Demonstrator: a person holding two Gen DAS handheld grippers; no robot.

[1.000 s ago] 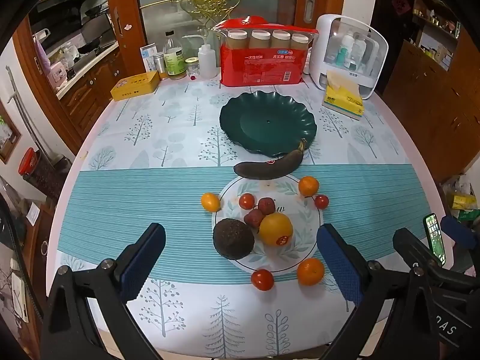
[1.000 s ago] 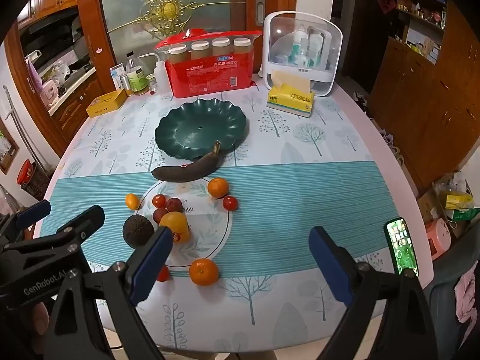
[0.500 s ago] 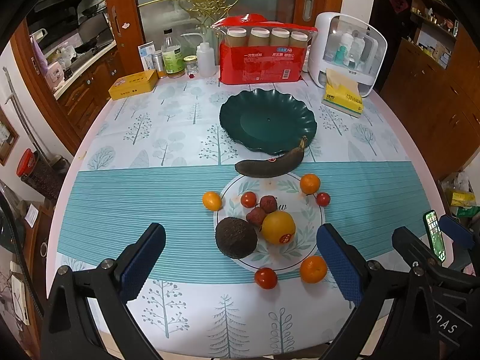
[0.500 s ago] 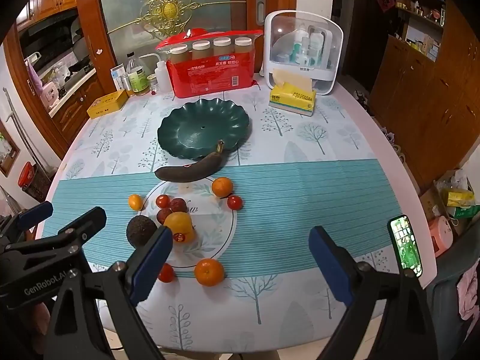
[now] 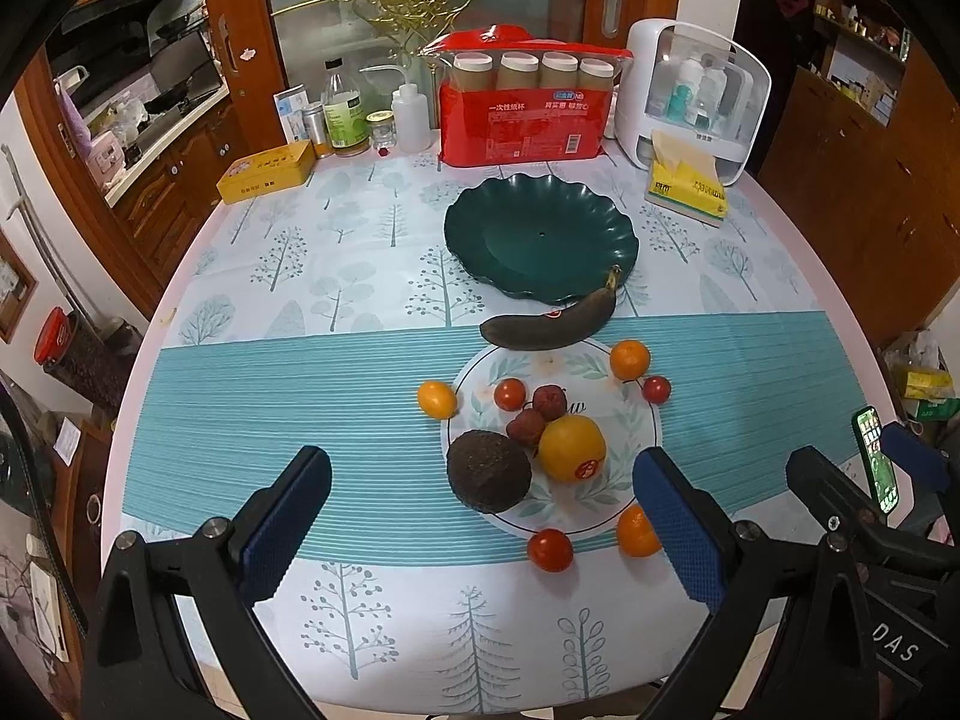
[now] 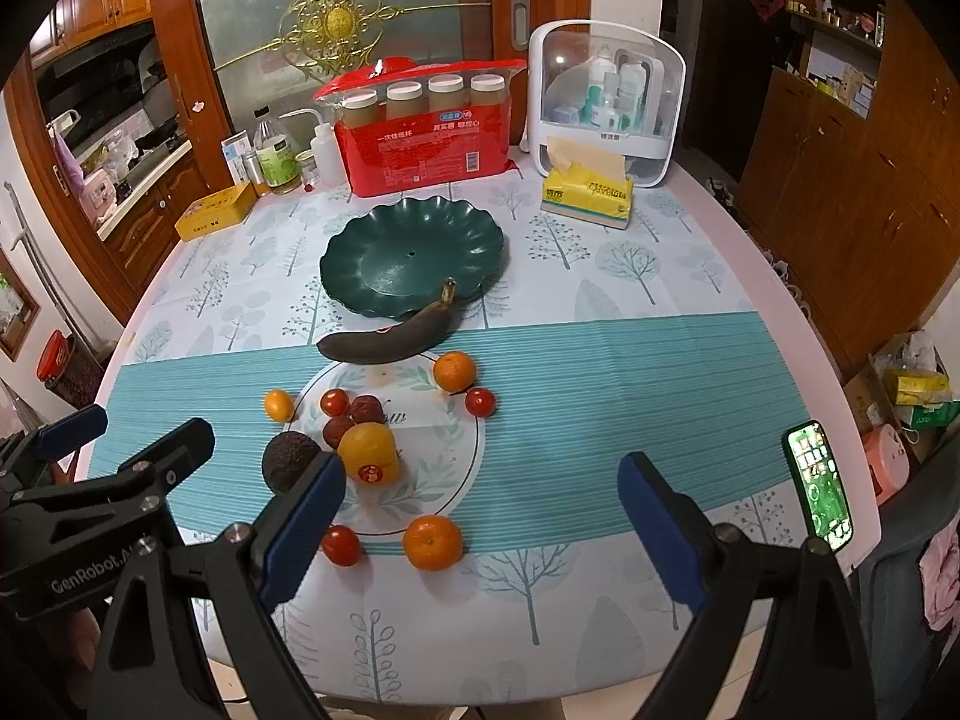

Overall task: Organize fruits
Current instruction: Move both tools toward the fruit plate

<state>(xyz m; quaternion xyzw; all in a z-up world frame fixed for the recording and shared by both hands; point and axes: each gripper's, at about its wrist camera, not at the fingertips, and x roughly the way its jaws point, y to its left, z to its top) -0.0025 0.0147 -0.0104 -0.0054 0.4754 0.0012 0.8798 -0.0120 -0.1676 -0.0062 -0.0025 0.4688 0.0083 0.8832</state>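
Note:
An empty dark green scalloped plate (image 5: 540, 237) (image 6: 414, 255) sits mid-table. A blackened banana (image 5: 549, 324) (image 6: 390, 339) lies just in front of it, its stem over the rim. Nearer, loose fruit is scattered on the tablecloth: a dark avocado (image 5: 489, 471) (image 6: 288, 459), a yellow-orange fruit with a sticker (image 5: 570, 447) (image 6: 367, 453), tangerines (image 5: 630, 359) (image 6: 433, 542), cherry tomatoes (image 5: 549, 549) (image 6: 342, 545), and two dark red fruits (image 5: 528, 425). My left gripper (image 5: 480, 531) is open and empty above the table's near edge. My right gripper (image 6: 480, 516) is open and empty too.
At the back stand a red pack of paper cups (image 5: 522, 123), a white storage box (image 5: 699, 105), a yellow tissue pack (image 5: 687, 189), bottles (image 5: 345, 111) and a yellow tin (image 5: 267, 171). A phone (image 6: 819, 483) is on at the right, off the table's edge.
Both grippers have moved slightly forward and lower toward the fruit. Nothing on the table has moved, and both stay open.

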